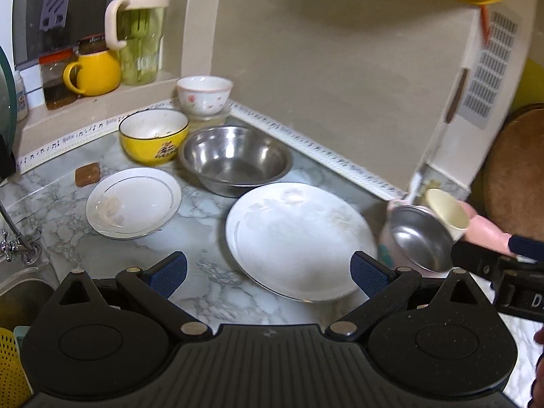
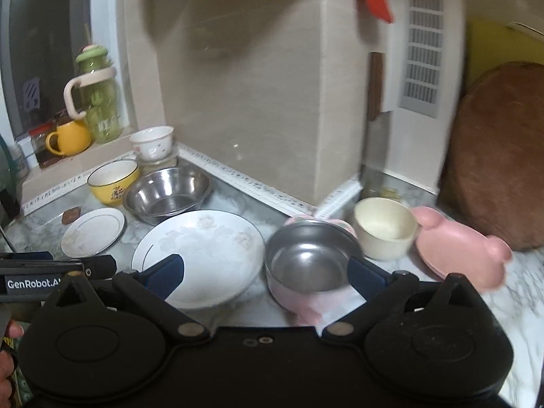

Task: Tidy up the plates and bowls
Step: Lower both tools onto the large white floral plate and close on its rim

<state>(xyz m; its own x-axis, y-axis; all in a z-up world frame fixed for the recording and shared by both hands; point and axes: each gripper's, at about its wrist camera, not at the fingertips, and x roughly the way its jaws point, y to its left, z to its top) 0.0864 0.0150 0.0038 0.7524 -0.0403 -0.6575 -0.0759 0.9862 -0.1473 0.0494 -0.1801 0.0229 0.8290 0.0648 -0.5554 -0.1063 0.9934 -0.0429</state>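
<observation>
My left gripper (image 1: 268, 272) is open above the marble counter (image 1: 204, 282), its right finger over the near rim of a large white plate (image 1: 299, 238). Behind lie a small white plate (image 1: 134, 202), a yellow bowl (image 1: 153, 139), a steel bowl (image 1: 236, 159) and a white floral bowl (image 1: 204, 95). My right gripper (image 2: 265, 272) is open too. A pink bowl with a steel lining (image 2: 306, 265) sits between its fingers, its rim against the right finger, beside the large plate (image 2: 204, 248). A cream bowl (image 2: 384, 227) and a pink bear-shaped dish (image 2: 459, 251) stand further right.
A sink with a tap (image 1: 20, 244) lies at the left edge. The window ledge holds a yellow mug (image 1: 93, 73), a green bottle (image 1: 141, 34) and a jar. A brown block (image 1: 87, 175) lies near the small plate. A brown board (image 2: 493, 153) leans at the right, past the wall corner.
</observation>
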